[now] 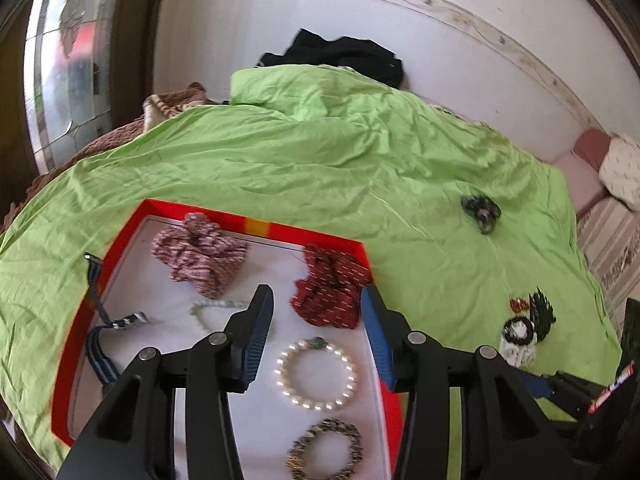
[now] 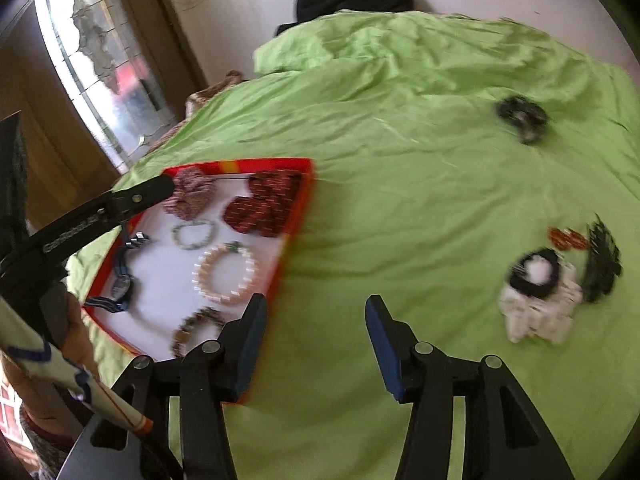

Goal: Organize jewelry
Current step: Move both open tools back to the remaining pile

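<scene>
- Jewelry left on the bed (image 2: 400, 208): white bead bracelet (image 2: 536, 312), light and floppy; I'd pinch its strand.
- Left tongs (image 1: 318, 332) and right tongs (image 2: 316, 344) gape wide, holding nothing.

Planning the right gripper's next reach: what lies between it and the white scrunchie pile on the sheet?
Only bare green sheet lies between the open right gripper and the white scrunchie pile, as the right wrist view shows.

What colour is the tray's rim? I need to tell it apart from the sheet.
Red, with one small yellow-orange patch on the far rim; clearest in the left wrist view.
</scene>
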